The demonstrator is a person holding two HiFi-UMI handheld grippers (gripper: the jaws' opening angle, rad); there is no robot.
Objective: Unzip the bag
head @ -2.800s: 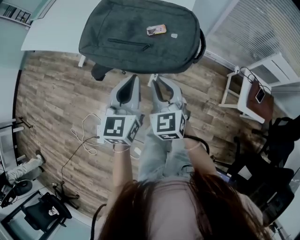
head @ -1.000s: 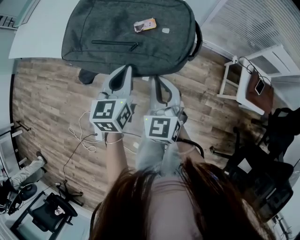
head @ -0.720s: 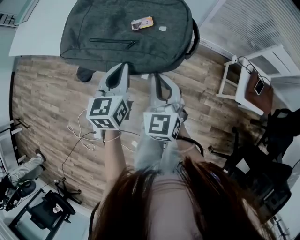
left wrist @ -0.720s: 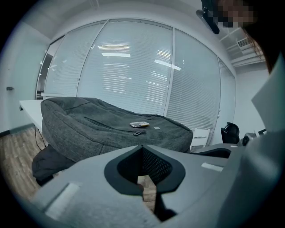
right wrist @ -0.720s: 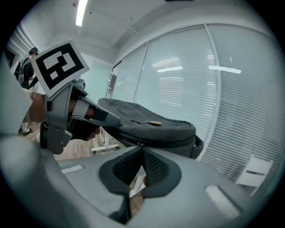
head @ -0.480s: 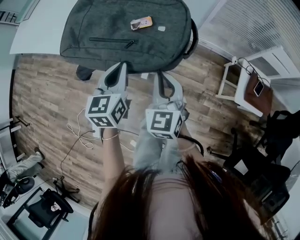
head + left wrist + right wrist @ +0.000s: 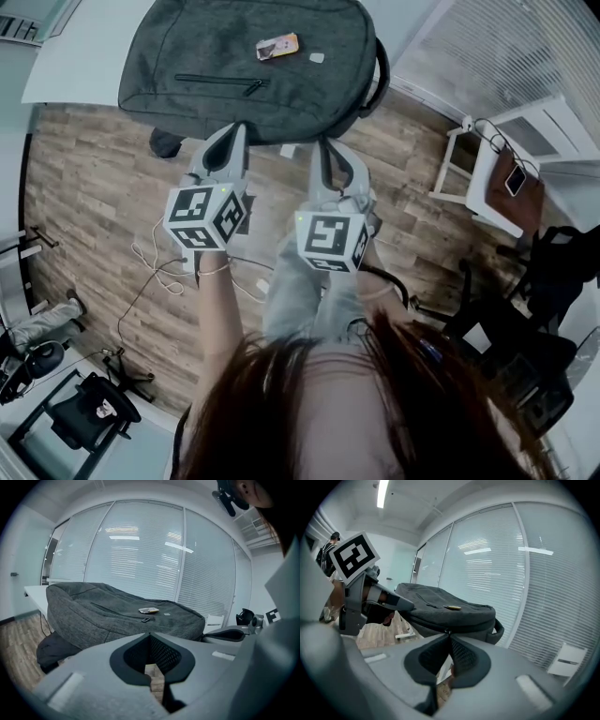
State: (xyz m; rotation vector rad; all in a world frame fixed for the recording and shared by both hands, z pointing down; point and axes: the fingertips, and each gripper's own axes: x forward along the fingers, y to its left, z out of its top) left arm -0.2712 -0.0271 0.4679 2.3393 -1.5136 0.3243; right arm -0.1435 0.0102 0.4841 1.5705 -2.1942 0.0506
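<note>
A dark grey backpack (image 7: 253, 66) lies flat on a white table (image 7: 84, 66), its carry handle (image 7: 380, 75) to the right. A front pocket zipper (image 7: 220, 82) runs across its face, shut, and a small orange card (image 7: 277, 45) rests on top. My left gripper (image 7: 236, 127) is shut and empty, its tips just short of the bag's near edge. Beside it my right gripper (image 7: 323, 141) is also shut with nothing held. From the left gripper (image 7: 150, 633) the backpack (image 7: 117, 616) fills the middle distance. Ahead of the right gripper (image 7: 449, 633) rises the bag's near side (image 7: 445, 609).
A small white stand (image 7: 487, 178) with a phone on it is at the right. Loose cables (image 7: 155, 272) lie on the wooden floor below the left gripper. Office chairs (image 7: 94, 412) stand at the lower left and a black one (image 7: 525, 319) at the right. Window blinds run behind the table.
Both grippers have moved a little closer to the bag's near edge and drawn slightly apart. Both stay shut, and the bag has not been touched.
</note>
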